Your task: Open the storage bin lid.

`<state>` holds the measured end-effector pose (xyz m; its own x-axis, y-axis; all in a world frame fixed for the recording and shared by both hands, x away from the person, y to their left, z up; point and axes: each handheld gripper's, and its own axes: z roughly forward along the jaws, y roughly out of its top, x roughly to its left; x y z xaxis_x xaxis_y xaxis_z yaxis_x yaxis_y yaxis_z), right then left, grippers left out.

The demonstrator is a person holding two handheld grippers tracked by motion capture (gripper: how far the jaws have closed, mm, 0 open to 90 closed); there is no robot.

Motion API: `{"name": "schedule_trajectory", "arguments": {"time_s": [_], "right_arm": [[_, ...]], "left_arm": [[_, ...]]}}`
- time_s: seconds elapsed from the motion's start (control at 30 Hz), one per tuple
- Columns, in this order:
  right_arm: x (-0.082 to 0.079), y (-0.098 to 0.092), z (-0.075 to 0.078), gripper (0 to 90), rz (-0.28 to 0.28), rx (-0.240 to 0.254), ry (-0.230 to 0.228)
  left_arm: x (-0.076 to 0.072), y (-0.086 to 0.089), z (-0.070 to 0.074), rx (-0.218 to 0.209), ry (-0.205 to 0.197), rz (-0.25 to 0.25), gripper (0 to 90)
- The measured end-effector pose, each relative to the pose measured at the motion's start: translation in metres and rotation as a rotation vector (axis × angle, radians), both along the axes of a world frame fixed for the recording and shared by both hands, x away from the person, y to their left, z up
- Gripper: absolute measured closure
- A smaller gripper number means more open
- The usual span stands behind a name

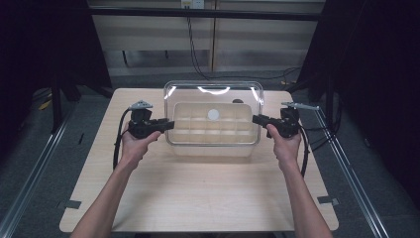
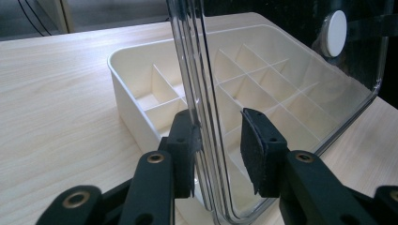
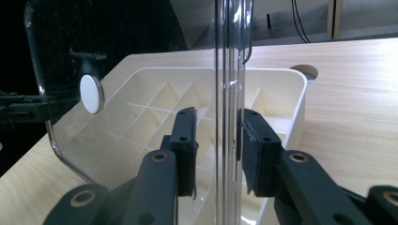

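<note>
Clear lid (image 1: pixel 213 94) stands upright over the cream divided tray (image 1: pixel 213 130) at the far middle of the table (image 1: pixel 198 188), long axis running left to right. Its lower edge is cut off in both gripper views. Left gripper (image 2: pixel 218 147) straddles the lid's left edge, jaws apart, one pad seemingly touching. Right gripper (image 3: pixel 217 150) straddles the right edge, a gap on both sides. A white round knob (image 2: pixel 336 33) sits mid-lid.
</note>
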<state>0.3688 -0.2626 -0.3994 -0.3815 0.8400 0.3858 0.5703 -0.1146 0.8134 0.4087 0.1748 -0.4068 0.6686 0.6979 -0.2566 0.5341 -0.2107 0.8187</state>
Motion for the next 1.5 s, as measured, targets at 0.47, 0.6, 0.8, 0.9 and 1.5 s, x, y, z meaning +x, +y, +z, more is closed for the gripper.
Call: {"name": "schedule_trajectory", "arguments": {"time_s": [0.47, 0.6, 0.8, 0.9, 1.5], "right_arm": [[-0.006, 0.003, 0.003, 68.8, 0.018, -0.005, -0.009], [-0.009, 0.003, 0.003, 68.8, 0.026, -0.009, -0.01], [-0.013, 0.002, 0.006, 69.1, 0.036, -0.014, -0.02], [-0.014, 0.001, 0.005, 69.0, 0.036, -0.009, -0.02], [-0.021, 0.001, 0.001, 68.5, 0.044, 0.001, -0.021]], "left_arm": [[-0.008, 0.005, 0.002, -0.009, -0.015, -0.011, 67.5], [-0.013, 0.005, 0.002, -0.012, -0.025, -0.02, 67.6], [-0.016, 0.006, 0.001, -0.017, -0.019, -0.025, 68.1], [-0.018, 0.006, 0.002, -0.017, -0.023, -0.029, 68.4], [-0.028, 0.008, 0.009, -0.006, -0.038, -0.039, 69.1]]}}
